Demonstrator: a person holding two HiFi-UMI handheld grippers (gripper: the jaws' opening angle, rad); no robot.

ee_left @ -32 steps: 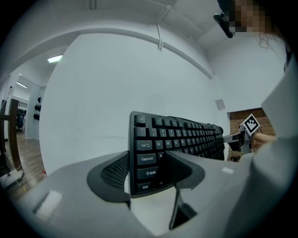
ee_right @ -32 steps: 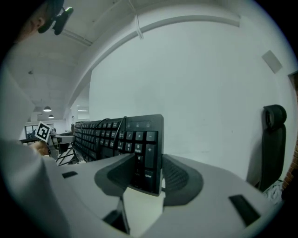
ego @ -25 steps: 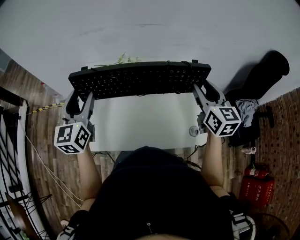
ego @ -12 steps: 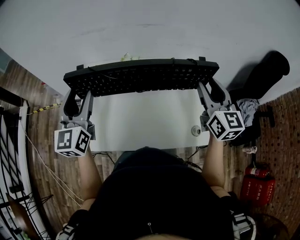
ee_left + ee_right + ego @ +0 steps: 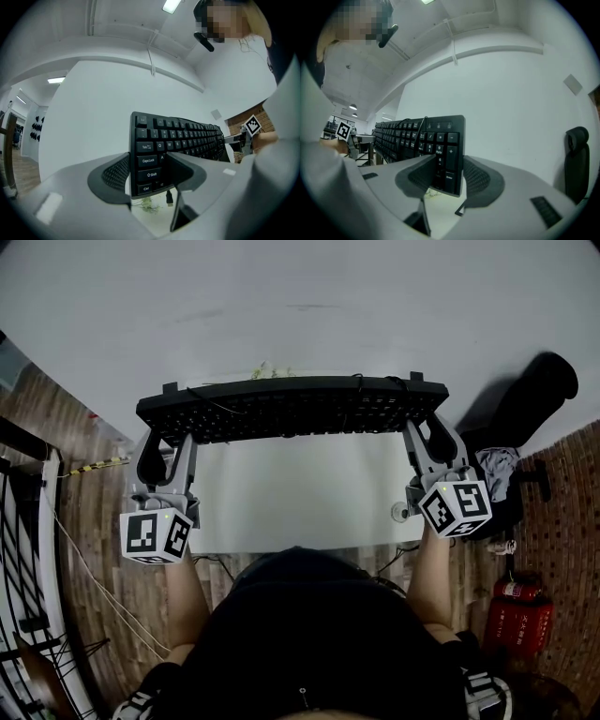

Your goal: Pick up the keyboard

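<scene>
white table [image 5: 291,493] against a white wall [image 5: 300,296], wood floor [image 5: 89,521].

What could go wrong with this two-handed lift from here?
The left gripper and right gripper pinch only the short ends of the keyboard; if either slips, it could drop onto the table. Its loose USB plug dangles underneath and might snag.

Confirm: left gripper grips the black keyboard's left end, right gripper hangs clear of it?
Wrong on the right gripper: it is not clear of the keyboard but shut on its number-pad end, as the right gripper view shows. The left gripper does grip the left end.
</scene>
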